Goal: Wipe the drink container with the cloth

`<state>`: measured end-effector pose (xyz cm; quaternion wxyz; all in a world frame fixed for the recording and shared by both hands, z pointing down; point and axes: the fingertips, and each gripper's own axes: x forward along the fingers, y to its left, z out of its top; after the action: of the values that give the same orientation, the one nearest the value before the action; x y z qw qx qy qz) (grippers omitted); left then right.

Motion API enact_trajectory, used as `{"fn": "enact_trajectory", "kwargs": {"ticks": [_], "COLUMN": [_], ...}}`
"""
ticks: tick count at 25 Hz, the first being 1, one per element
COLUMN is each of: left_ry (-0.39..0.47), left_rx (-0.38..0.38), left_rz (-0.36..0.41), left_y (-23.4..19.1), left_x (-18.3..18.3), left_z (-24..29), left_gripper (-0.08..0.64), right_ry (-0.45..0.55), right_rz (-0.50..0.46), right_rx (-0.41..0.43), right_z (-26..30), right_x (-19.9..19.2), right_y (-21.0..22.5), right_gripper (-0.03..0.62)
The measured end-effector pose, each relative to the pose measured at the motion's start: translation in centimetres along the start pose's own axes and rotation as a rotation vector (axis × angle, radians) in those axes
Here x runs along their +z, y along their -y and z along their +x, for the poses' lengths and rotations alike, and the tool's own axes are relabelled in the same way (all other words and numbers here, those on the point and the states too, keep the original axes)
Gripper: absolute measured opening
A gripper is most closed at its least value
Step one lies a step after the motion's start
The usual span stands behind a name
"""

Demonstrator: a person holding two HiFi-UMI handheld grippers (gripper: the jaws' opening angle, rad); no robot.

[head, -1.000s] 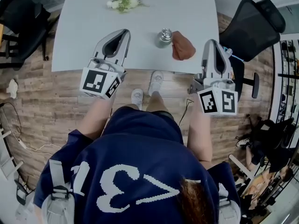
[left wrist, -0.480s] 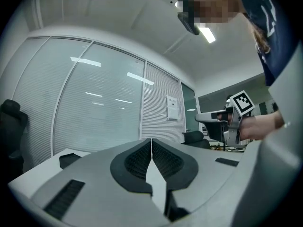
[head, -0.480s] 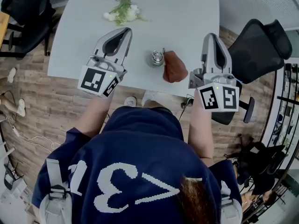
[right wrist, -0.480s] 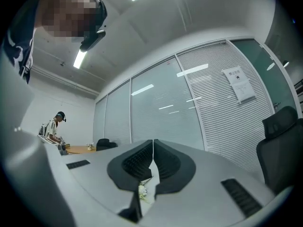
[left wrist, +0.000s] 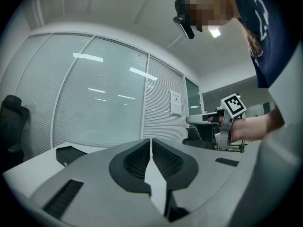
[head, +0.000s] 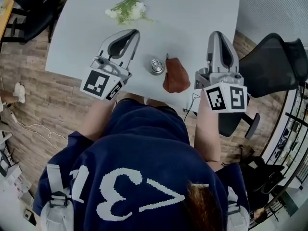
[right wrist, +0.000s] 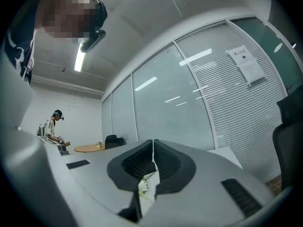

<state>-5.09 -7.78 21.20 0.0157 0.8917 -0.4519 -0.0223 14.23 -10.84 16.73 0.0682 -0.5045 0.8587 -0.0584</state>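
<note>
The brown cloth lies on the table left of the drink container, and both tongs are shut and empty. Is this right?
No: the head view shows the brown cloth on the table right of the drink container. The left tongs and right tongs are shut and empty.

Office interior: a pale grey surface [head: 192,13] stands on a wood-plank floor [head: 29,100], with a black office chair [head: 274,61] off its right corner and a second black chair [head: 29,8] at its far left. Grey carpet [head: 274,8] begins beyond the planks. Glass partitions with white blinds [left wrist: 104,108] line the room, and a notice [right wrist: 247,65] is fixed to one pane. A strip light [right wrist: 79,60] glows on the white ceiling. A round wooden table [right wrist: 90,148] stands in the distance.
</note>
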Motion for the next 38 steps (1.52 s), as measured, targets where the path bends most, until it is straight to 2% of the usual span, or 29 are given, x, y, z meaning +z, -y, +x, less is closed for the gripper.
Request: {"fn": "enact_trajectory", "kwargs": {"ticks": [4, 6, 8, 10, 11, 12, 14, 16, 18, 23, 25, 27, 29, 32, 33, 35, 38], "left_ry": [-0.052, -0.085, -0.126, -0.172, -0.199, -0.227, -0.283, -0.320, -0.342, -0.386, -0.423, -0.447, -0.448, -0.435, -0.429, -0.415, -0.395], "left_rx": [-0.116, -0.190, -0.267, -0.343, -0.380, -0.416, -0.499, -0.588, -0.654, -0.742, -0.754, -0.754, -0.747, -0.741, -0.737, -0.719, -0.693], "left_rz": [-0.059, -0.067, -0.065, -0.065, -0.067, -0.067, -0.050, -0.002, 0.046, 0.091, 0.137, 0.192, 0.205, 0.192, 0.189, 0.182, 0.165], "left_y": [0.9, 1.9, 3.2, 4.3, 4.8, 5.4, 6.9, 8.6, 10.0, 11.7, 12.1, 12.2, 12.1, 12.0, 12.0, 11.9, 11.6], "left_x": [-2.3, -3.7, -5.3, -6.8, -7.6, -8.3, -9.7, -10.9, -12.0, -14.5, -15.9, -16.8, -17.0, -16.9, -16.9, -16.9, -16.8], "left_z": [0.8, 0.9, 0.9, 0.7, 0.6, 0.4, -0.1, -0.7, -1.1, -1.3, -1.1, -0.9, -0.9, -1.0, -1.0, -1.0, -1.2], "left_gripper": [0.021, 0.021, 0.034, 0.116, 0.151, 0.171, 0.211, 0.246, 0.270, 0.287, 0.287, 0.287, 0.287, 0.285, 0.281, 0.281, 0.281], "right_ry": [-0.055, -0.115, -0.214, -0.344, -0.421, -0.503, -0.664, -0.786, -0.845, -0.976, -0.984, -0.949, -0.921, -0.902, -0.898, -0.864, -0.728], "right_rz": [0.025, 0.024, 0.023, -0.010, -0.027, -0.034, -0.027, -0.043, -0.091, -0.134, -0.187, -0.242, -0.265, -0.246, -0.217, -0.101, 0.126], "right_rx": [-0.015, 0.001, 0.034, 0.057, 0.063, 0.071, 0.110, 0.148, 0.144, 0.105, 0.065, 0.017, -0.011, -0.025, -0.024, -0.019, -0.008], "right_z": [0.1, -0.1, -0.7, -1.5, -2.0, -2.7, -4.6, -6.6, -8.3, -11.3, -11.8, -11.8, -11.6, -11.6, -11.6, -11.4, -10.3], "right_x": [-3.0, -5.4, -8.7, -12.7, -14.9, -17.1, -21.6, -25.0, -27.1, -31.6, -32.7, -32.9, -32.8, -32.7, -32.7, -32.2, -29.8], "right_y": [0.6, 0.5, 0.3, 0.0, -0.1, -0.3, -1.1, -2.0, -2.5, -3.3, -2.9, -2.5, -2.7, -3.1, -3.0, -2.7, -2.4], "right_gripper": [0.028, 0.029, 0.029, 0.031, 0.045, 0.102, 0.171, 0.212, 0.232, 0.253, 0.253, 0.251, 0.245, 0.156, 0.132, 0.098, 0.083]}}
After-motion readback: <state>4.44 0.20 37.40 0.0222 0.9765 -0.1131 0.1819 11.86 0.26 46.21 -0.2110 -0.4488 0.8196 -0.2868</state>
